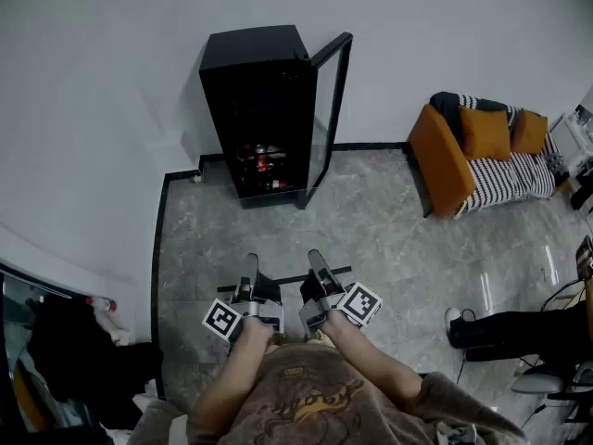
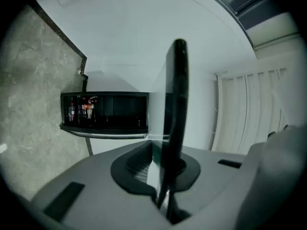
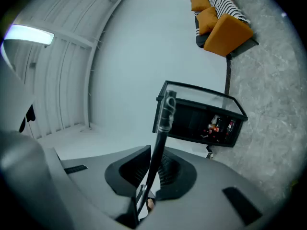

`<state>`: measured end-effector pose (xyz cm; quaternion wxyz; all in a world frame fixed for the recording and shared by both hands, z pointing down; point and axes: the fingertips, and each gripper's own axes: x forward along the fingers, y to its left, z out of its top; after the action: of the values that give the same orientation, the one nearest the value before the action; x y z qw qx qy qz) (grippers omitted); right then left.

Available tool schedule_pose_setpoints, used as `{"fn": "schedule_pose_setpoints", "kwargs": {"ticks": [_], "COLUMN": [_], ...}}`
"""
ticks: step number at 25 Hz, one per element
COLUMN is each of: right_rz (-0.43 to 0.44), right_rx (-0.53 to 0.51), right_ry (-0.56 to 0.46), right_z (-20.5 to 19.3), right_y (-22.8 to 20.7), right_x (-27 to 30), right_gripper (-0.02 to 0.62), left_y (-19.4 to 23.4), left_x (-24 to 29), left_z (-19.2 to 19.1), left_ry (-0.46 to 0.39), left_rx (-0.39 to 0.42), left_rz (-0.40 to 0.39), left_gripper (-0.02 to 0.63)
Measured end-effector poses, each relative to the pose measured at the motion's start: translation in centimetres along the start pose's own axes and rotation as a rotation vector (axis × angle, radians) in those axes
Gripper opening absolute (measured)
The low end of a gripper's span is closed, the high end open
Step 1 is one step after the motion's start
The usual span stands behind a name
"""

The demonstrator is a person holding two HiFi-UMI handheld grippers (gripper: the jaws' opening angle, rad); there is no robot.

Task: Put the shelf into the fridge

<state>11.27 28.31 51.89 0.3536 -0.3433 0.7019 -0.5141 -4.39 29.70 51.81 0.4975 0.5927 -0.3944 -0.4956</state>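
Note:
A black fridge (image 1: pixel 259 109) stands against the white wall with its glass door (image 1: pixel 331 109) swung open to the right. Bottles (image 1: pixel 261 165) sit low inside it. I hold the shelf (image 1: pixel 320 274), a thin dark-framed pane seen edge-on, over the floor some way in front of the fridge. My left gripper (image 1: pixel 251 269) is shut on one edge of it and my right gripper (image 1: pixel 317 263) on the other. In the left gripper view the shelf (image 2: pixel 175 99) rises from between the pads (image 2: pixel 136 169), with the fridge (image 2: pixel 105 110) beyond. The right gripper view shows the shelf rim (image 3: pixel 164 119) clamped likewise, the fridge (image 3: pixel 201 121) behind it.
An orange sofa (image 1: pixel 449 160) with striped cushions stands at the right wall. A person's dark-trousered legs (image 1: pixel 519 327) stretch in from the right. Dark clutter (image 1: pixel 65 360) lies at the lower left. Grey marble floor (image 1: pixel 371 230) runs between me and the fridge.

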Motion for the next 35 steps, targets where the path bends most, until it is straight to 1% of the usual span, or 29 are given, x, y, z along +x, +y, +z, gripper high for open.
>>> {"fn": "schedule_pose_setpoints", "kwargs": {"ticks": [5, 11, 22, 28, 35], "right_rz": [-0.002, -0.004, -0.017, -0.013, -0.028], "right_rx": [0.013, 0.001, 0.014, 0.021, 0.021], "right_ry": [-0.004, -0.005, -0.059, -0.065, -0.059], "right_z": [-0.3, -0.9, -1.4, -1.9, -1.8], "right_y": [0.3, 0.0, -0.6, -0.4, -1.9], "right_x": [0.3, 1.1, 2.1, 4.2, 6.9], "right_gripper": [0.038, 0.038, 0.038, 0.038, 0.038], "left_y": [0.0, 0.1, 0.6, 0.7, 2.1], "left_x": [0.1, 0.4, 1.3, 2.5, 4.5], "left_z": [0.2, 1.2, 2.5, 4.2, 5.9], "left_ry": [0.001, 0.004, 0.042, 0.045, 0.038], "left_rx": [-0.001, -0.002, -0.006, -0.014, -0.015], "left_rz": [-0.001, -0.006, -0.009, -0.007, 0.005], "left_gripper": [0.015, 0.015, 0.015, 0.015, 0.015]}}
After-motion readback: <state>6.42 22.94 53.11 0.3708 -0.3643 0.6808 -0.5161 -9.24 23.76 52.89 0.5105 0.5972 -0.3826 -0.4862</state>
